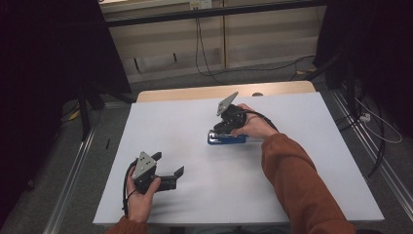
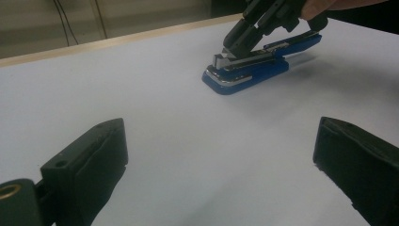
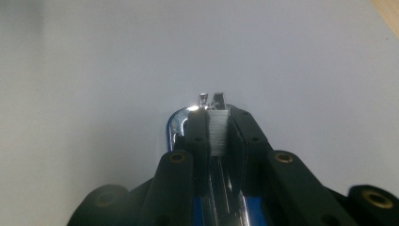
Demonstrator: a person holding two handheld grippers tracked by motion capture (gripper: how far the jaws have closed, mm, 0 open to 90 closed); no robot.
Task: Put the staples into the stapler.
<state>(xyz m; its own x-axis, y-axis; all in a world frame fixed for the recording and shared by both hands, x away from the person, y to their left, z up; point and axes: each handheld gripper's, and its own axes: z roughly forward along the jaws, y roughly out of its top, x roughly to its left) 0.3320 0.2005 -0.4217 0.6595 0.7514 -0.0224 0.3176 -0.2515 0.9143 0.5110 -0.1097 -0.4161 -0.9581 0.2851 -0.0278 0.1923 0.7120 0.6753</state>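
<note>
Left gripper: nearest the high view's camera, held in the person's left hand at the near left of the table; grey three-cornered plate on top; jaws spread wide with nothing between them, as the left gripper view also gives, bare white surface lying between the two black jaws; cable looping from its rear beside the wrist.

Table: white top, pale wooden strip along the far edge; dark stands and loose cables on the floor around it.

Stapler: blue body with bright metal parts; lying flat on the table a little right of centre, well apart from the left gripper; in the left gripper view its top arm is raised at the rear and its metal nose points toward that camera.

Right gripper: held in the person's right hand, orange-brown sleeve running back to the near right edge; tilted down onto the stapler from behind; jaws drawn close together and clamped on a white strip of staples that sits in the stapler's open channel, seen in the right gripper view with a black pad pressed to each side of the strip; blue base and shiny rail showing beneath the jaws.
</note>
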